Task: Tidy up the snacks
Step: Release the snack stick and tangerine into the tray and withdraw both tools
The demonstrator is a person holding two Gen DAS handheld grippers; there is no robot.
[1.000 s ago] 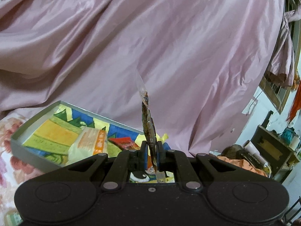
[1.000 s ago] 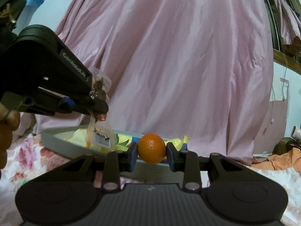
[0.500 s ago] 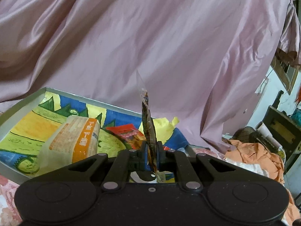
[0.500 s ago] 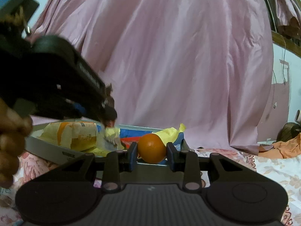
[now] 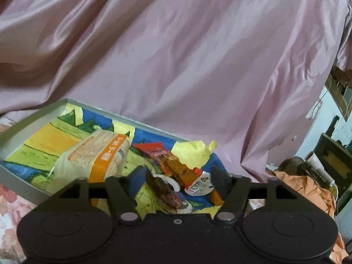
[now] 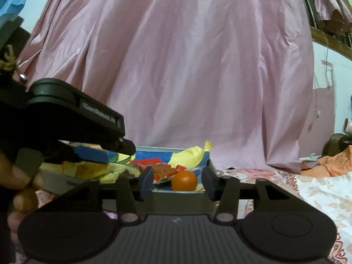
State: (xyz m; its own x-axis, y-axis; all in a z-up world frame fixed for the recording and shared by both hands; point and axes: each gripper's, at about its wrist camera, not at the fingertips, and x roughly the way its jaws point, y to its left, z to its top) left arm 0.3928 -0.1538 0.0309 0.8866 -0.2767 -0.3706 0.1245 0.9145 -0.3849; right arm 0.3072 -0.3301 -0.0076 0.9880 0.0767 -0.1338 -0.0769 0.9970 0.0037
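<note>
Tray [image 5: 33,118] near edge hidden behind left tool [image 5: 178,181]; packet lettering [image 5: 110,151] blurred, unreadable.

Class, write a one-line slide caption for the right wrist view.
Open right gripper behind an orange lying in the snack tray.

Nothing reading clearly: raised lettering on left gripper [image 6: 105,151] side blurring out; orange band on cracker pack [image 5: 96,158] showing script, illegible; small packet [image 5: 199,186] print too blurred.

The left gripper [image 5: 178,181] is wide open over the gray tray [image 5: 19,189]. A dark snack packet [image 5: 164,190] lies between its fingers, beside a big orange-striped bag [image 5: 96,156].
</note>
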